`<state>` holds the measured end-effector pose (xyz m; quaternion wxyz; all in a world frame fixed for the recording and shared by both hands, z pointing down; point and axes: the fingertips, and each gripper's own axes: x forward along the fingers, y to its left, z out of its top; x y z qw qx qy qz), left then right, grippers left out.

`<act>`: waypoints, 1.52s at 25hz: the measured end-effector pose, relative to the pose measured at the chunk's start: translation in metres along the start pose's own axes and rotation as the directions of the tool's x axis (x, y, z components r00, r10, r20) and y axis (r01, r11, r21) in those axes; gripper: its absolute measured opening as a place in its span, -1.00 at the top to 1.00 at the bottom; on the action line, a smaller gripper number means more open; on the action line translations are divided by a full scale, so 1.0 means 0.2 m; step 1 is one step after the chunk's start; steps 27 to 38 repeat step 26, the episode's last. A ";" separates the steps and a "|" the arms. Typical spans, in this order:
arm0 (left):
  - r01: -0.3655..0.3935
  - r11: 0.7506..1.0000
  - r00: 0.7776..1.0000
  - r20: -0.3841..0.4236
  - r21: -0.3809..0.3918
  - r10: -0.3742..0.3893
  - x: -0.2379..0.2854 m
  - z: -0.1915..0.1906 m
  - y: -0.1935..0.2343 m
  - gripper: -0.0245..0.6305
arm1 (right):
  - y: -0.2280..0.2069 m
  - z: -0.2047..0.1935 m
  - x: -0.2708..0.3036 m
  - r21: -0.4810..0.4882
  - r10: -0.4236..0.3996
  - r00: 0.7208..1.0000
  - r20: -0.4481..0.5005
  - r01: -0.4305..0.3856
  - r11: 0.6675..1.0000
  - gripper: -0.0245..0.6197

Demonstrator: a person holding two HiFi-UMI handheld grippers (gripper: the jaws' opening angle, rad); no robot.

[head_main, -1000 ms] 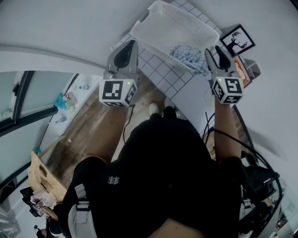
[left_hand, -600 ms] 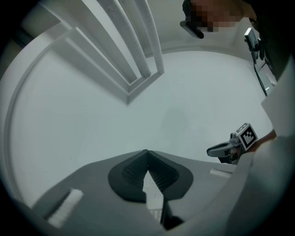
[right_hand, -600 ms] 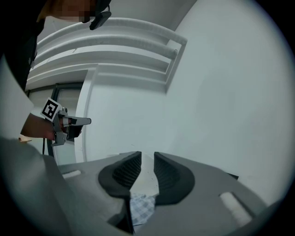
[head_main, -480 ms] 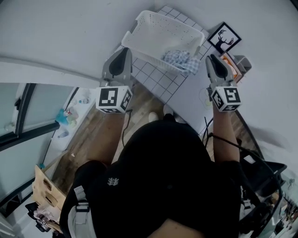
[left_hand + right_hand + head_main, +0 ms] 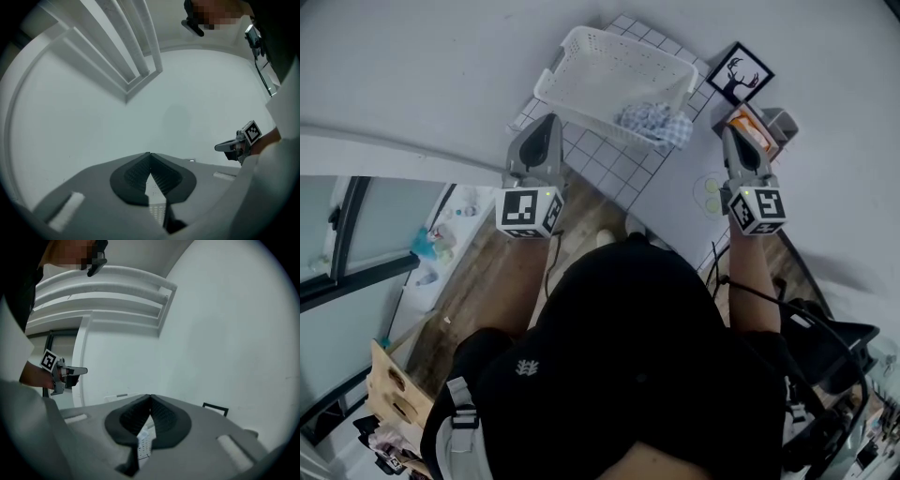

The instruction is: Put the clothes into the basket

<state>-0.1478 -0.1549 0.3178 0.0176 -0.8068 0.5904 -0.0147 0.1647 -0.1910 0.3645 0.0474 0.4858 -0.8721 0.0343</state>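
Clothes (image 5: 654, 124): blue-checked bundle, inside the basket's right end, lapping its near rim.
Basket (image 5: 581, 70): white, long axis left-to-right.
Left gripper (image 5: 550, 122): jaws clenched, empty.
Right gripper (image 5: 733, 131): jaws just closed, empty.

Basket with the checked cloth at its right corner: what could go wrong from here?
1. The checked cloth sits bunched at the corner of the basket and seems to hang over the rim; it might slide out onto the tiled surface.
2. The right gripper, jaws just closed on nothing, is next to an orange item and a framed picture; a careless swing could knock them.
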 end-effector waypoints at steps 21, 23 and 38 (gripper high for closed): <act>0.004 1.000 1.000 -0.015 0.010 -0.004 0.01 -0.01 -0.06 0.92 | -0.02 -0.11 0.01 0.030 0.026 0.999 -0.024 -0.026 0.999 0.92; 0.003 1.000 1.000 -0.016 0.011 -0.003 0.01 -0.01 -0.06 0.92 | -0.02 -0.12 0.00 0.032 0.029 0.999 -0.027 -0.028 0.999 0.92; 0.004 1.000 1.000 -0.013 0.013 -0.004 0.00 0.00 -0.07 0.92 | -0.02 -0.13 -0.01 0.031 0.030 0.999 -0.033 -0.029 0.999 0.92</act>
